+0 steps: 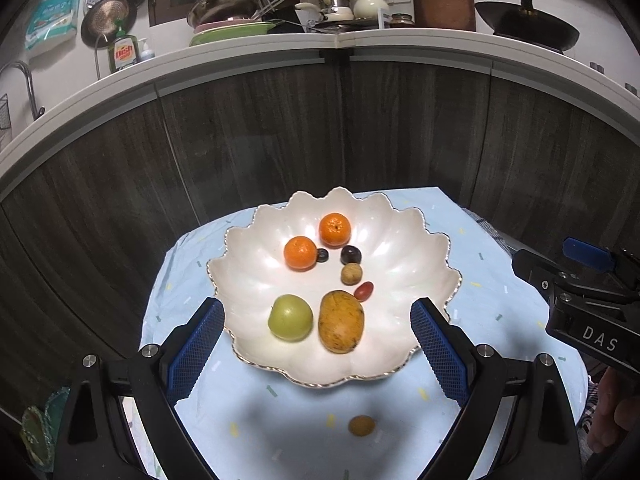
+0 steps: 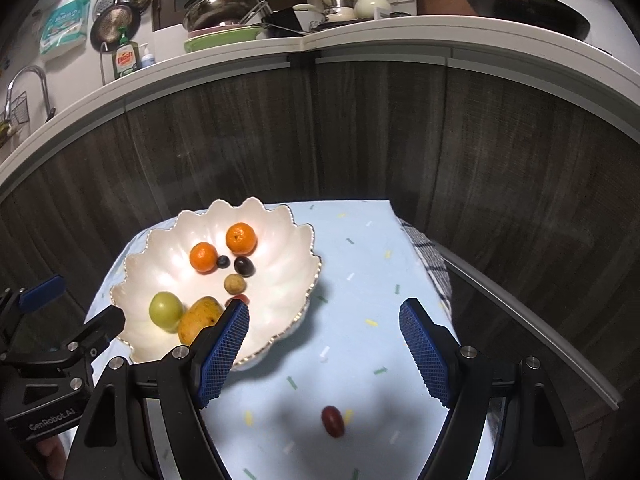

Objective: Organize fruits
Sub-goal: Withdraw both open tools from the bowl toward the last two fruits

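Fruits fill the bowl [image 1: 400, 240]; both grippers' jaws gape empty, one marked "GenRobot.AI", other "DAS".

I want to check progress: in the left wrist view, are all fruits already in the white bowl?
No, one small brown round fruit lies on the blue cloth, outside the white bowl.

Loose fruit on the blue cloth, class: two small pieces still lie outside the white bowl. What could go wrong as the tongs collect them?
1. The tan round fruit and the red oval fruit are small and rounded; wide-open tongs may nudge them rolling.
2. The scalloped bowl is already crowded; a dropped piece might knock the blueberry or bounce out.
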`<action>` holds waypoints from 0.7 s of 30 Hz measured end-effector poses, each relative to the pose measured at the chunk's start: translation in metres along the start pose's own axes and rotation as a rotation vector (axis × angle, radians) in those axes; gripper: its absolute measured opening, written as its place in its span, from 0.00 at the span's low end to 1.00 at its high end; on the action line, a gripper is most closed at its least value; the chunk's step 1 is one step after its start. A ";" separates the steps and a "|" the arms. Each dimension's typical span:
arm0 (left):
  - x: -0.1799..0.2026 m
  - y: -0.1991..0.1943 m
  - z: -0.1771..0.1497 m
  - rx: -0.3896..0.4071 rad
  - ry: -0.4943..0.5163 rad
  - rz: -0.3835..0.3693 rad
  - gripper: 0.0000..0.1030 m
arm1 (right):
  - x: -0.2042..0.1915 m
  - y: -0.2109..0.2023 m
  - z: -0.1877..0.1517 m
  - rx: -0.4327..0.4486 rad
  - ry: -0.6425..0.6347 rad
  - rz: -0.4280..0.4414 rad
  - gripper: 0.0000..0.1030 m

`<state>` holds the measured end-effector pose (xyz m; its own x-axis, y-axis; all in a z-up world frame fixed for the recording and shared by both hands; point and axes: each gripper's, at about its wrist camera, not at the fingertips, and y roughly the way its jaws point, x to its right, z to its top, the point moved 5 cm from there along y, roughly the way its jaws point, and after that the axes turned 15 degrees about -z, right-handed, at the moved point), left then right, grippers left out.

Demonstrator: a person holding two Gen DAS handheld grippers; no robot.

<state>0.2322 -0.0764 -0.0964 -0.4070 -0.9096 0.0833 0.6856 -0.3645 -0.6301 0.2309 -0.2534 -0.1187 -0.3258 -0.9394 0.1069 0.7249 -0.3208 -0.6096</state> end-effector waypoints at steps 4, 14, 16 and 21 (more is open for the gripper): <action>0.005 -0.001 -0.006 -0.005 -0.004 -0.002 0.93 | 0.007 -0.002 -0.008 -0.006 0.006 -0.010 0.76; 0.015 -0.006 -0.024 0.002 -0.005 -0.003 0.92 | 0.018 -0.004 -0.028 -0.013 0.009 -0.018 0.76; 0.016 -0.006 -0.029 -0.003 -0.011 -0.004 0.92 | 0.019 -0.003 -0.033 -0.013 0.009 -0.019 0.76; 0.017 -0.004 -0.042 -0.015 -0.028 -0.003 0.93 | 0.018 -0.002 -0.040 0.002 -0.004 -0.014 0.76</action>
<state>0.1971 -0.0818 -0.1252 -0.3920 -0.9137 0.1071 0.6751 -0.3647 -0.6413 0.1988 -0.2647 -0.1468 -0.3337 -0.9352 0.1184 0.7214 -0.3342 -0.6066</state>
